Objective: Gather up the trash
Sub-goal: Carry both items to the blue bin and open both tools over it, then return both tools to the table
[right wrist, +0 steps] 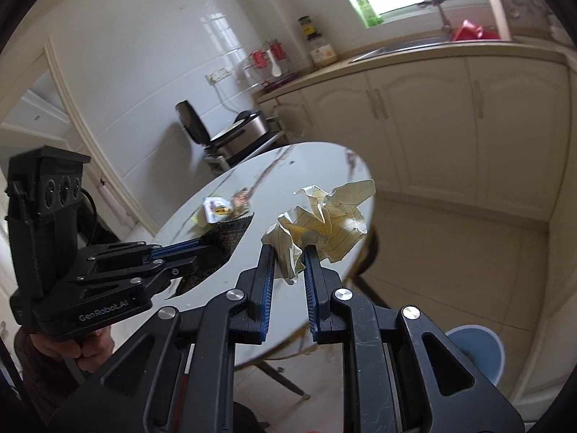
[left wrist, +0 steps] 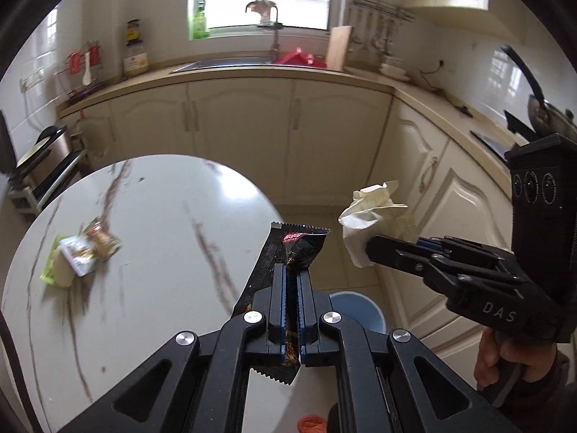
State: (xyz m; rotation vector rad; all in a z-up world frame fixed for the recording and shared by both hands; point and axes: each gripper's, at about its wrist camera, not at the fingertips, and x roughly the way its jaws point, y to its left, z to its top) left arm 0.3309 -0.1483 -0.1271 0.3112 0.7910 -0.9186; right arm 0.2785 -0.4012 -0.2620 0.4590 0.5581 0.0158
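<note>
My left gripper (left wrist: pixel 291 270) is shut on a black snack wrapper (left wrist: pixel 299 245), held up past the right edge of the round marble table (left wrist: pixel 162 216). My right gripper (right wrist: pixel 290 250) is shut on a crumpled ball of yellow lined paper (right wrist: pixel 324 223), held above the table's near edge; it also shows in the left wrist view (left wrist: pixel 371 216). A small pile of wrappers (left wrist: pixel 81 252) lies on the table's left side, also in the right wrist view (right wrist: pixel 220 211). A blue bin (left wrist: pixel 357 306) stands on the floor below both grippers, also in the right wrist view (right wrist: pixel 476 350).
Cream cabinets (left wrist: pixel 245 122) and a counter with a sink (left wrist: pixel 223 63) run along the back and right. A metal appliance on a rack (left wrist: pixel 43 166) stands left of the table. An orange object (left wrist: pixel 312 424) lies on the floor below me.
</note>
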